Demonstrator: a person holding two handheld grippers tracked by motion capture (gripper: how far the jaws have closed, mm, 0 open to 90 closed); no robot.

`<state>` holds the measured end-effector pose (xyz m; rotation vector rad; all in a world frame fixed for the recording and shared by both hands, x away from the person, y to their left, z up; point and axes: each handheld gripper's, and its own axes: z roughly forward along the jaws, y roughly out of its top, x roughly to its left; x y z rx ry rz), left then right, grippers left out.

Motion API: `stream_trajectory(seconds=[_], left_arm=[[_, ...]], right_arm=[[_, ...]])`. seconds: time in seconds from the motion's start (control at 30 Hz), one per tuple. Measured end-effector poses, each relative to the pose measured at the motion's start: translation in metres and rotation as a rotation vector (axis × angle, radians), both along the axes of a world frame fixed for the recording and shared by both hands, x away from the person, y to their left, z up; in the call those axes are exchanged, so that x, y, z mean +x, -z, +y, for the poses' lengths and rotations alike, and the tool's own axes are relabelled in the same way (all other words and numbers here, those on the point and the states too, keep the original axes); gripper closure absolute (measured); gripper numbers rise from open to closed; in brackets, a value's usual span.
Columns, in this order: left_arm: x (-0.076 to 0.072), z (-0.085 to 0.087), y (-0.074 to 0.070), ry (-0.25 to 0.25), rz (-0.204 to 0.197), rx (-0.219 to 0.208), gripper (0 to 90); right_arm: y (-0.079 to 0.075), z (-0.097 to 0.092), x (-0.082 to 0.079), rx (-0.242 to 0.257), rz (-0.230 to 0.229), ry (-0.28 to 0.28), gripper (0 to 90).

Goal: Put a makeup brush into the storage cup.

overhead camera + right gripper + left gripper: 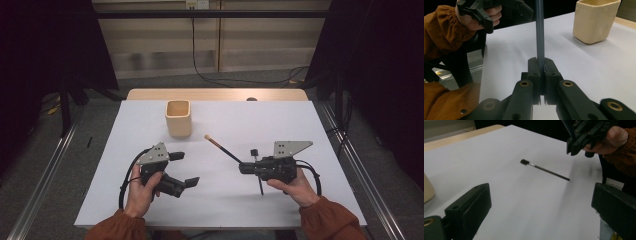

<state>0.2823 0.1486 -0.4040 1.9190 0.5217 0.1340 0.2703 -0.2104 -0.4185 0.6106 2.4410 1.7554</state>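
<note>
My right gripper (242,168) (541,65) is shut on the dark handle of a long brush (222,148) (539,30), whose tan end points toward the beige cup (178,117) (595,20). A second, thin black brush (258,172) (545,170) lies flat on the white table (220,200), partly under the right gripper (572,148). At the left, my left gripper (186,169) (541,205) is open with nothing between its jaws, which face the thin brush across bare table.
The cup stands upright and alone at the back left of the table. A wooden strip (215,94) runs along the table's far edge. Metal rails (350,160) flank both sides. Cables trail on the floor behind.
</note>
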Motion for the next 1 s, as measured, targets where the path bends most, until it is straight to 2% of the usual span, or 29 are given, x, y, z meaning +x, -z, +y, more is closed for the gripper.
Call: stream_trajectory(seconds=[0.07,0.13,0.23,0.3,0.37,0.67,0.73,0.77,0.87,1.0], left_arm=[[0.002,-0.002,-0.002,-0.012,-0.016,-0.011,2.1],[0.003,-0.005,-0.004,-0.008,-0.012,-0.036,1.9],[0.004,-0.012,-0.007,-0.008,-0.033,-0.038,1.9],[0.004,-0.016,-0.008,0.008,-0.036,-0.044,1.9],[0.005,-0.020,-0.009,0.035,-0.024,-0.072,1.8],[0.006,-0.038,-0.013,0.036,-0.054,-0.073,2.0],[0.006,-0.041,-0.013,0.020,-0.081,-0.074,1.9],[0.007,-0.043,-0.014,0.017,-0.079,-0.071,1.9],[0.008,-0.047,-0.016,0.056,-0.051,-0.097,2.2],[0.008,-0.054,-0.018,0.070,-0.053,-0.093,2.2]], right_arm=[[0.000,0.000,0.000,0.004,0.000,-0.003,86.0],[0.000,0.001,0.000,0.004,-0.001,-0.005,86.0],[0.000,0.002,0.000,0.003,-0.004,-0.007,86.0],[0.001,0.002,0.000,0.003,-0.004,-0.007,85.9],[0.001,0.002,0.000,0.004,-0.004,-0.011,85.9],[0.001,0.004,-0.001,0.007,-0.007,-0.015,85.9],[0.000,0.004,-0.001,0.009,-0.008,-0.014,85.9],[0.000,0.004,-0.001,0.009,-0.010,-0.015,85.9],[0.000,0.004,-0.001,0.013,-0.014,-0.015,85.9],[0.000,0.004,-0.001,0.010,-0.012,-0.015,85.9]])
